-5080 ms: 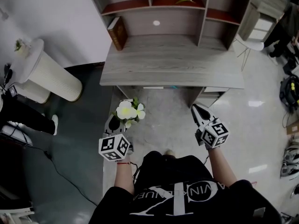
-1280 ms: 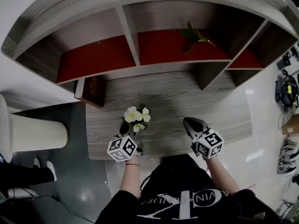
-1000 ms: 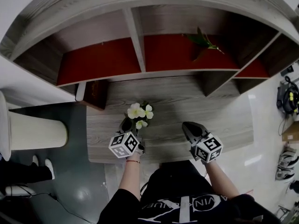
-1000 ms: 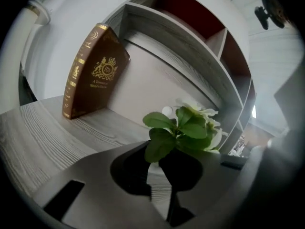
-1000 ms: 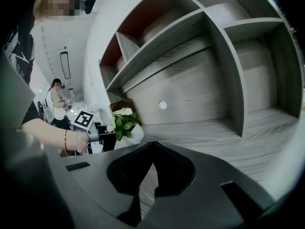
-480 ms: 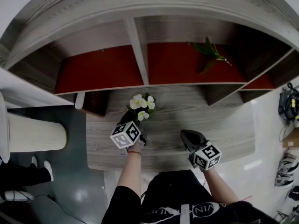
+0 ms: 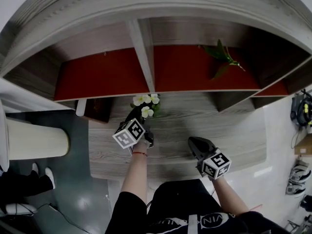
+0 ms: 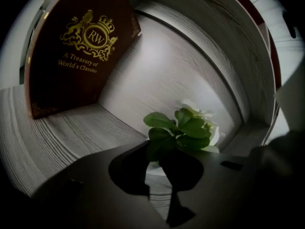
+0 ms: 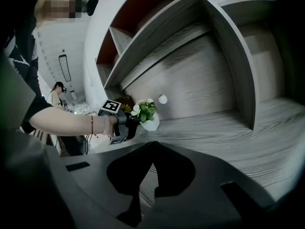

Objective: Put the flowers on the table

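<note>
While the left hand-held gripper (image 7: 140,117) reaches out over the table (image 7: 219,126), the step in hand reads as the placing itself. Its jaws are closed on the small white pot (image 9: 150,123) of the flowers (image 7: 146,101), whose pale blooms and green leaves stand up just beyond the jaw tips. The pot sits low over the grey wood near the back panel, just beside a dark red book (image 8: 81,46) that stands on end at the table's left. From the right gripper view the pot's base looks to be at or just above the surface, but I cannot tell whether it truly touches. The right hand-held gripper (image 9: 151,146) hangs over the near part of the table, well apart from the flowers, with its jaws brought together on nothing. The task seems nearly done — what is left is to settle the pot flat on the wood, then part the left jaws and draw back along their own line so the tips do not drag the pot over. The book stands close on one side and the red-backed shelves (image 7: 102,72) overhang above — so the retreat wants to be straight and low.
</note>
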The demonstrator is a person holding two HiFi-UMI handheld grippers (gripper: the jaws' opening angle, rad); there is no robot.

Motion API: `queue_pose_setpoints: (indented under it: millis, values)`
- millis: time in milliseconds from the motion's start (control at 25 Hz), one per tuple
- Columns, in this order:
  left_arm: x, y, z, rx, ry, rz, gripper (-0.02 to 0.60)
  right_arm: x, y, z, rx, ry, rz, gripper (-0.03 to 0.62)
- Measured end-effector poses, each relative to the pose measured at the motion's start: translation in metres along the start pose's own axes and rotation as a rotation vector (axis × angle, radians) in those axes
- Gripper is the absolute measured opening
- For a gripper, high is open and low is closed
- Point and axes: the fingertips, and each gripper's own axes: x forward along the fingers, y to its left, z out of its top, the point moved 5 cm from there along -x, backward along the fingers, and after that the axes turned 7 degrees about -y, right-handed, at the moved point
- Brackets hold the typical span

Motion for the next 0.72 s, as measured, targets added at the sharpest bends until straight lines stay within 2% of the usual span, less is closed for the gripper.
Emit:
queue_pose_setpoints:
  millis: [320,720]
  values:
    - [0.004,-0.008,0.004,-0.061,-0.022,-0.045,0.058,-0.002,-0.002,-0.001,-0.008,0.015,-0.005,0.011]
    - [-0.004,-0.016,0.007,-0.058,-0.04,-0.064,0.1,-0.004,-0.001,-0.002,0.016,0.003,0.01,0.011]
